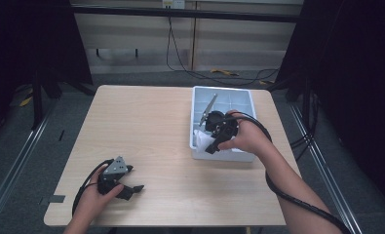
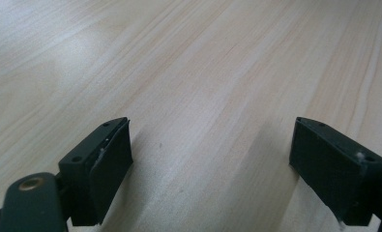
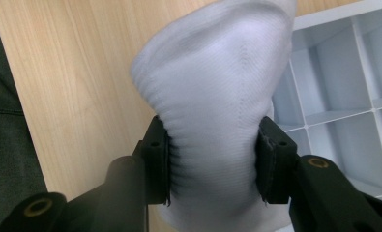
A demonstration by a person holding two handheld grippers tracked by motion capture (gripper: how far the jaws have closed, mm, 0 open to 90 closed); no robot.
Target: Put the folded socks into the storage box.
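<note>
While our right hand-held gripper point(image 3: 213, 159) is squeezing the white sock point(image 3: 217, 96), we're risking it snagging on the tray point(image 1: 200, 153); left hand-held gripper point(image 2: 213, 164) is sitting wide open.

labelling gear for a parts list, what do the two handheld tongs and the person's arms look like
Both tongs are black. The left tongs carry a grey three-cornered plate on top with a black cable looping behind. Their blocky black fingers have screw holes, and a brass-coloured rivet sits at the pivot. The right tongs trail a thick black cable along the forearm. Both forearms are bare, with no sleeves in sight.
</note>
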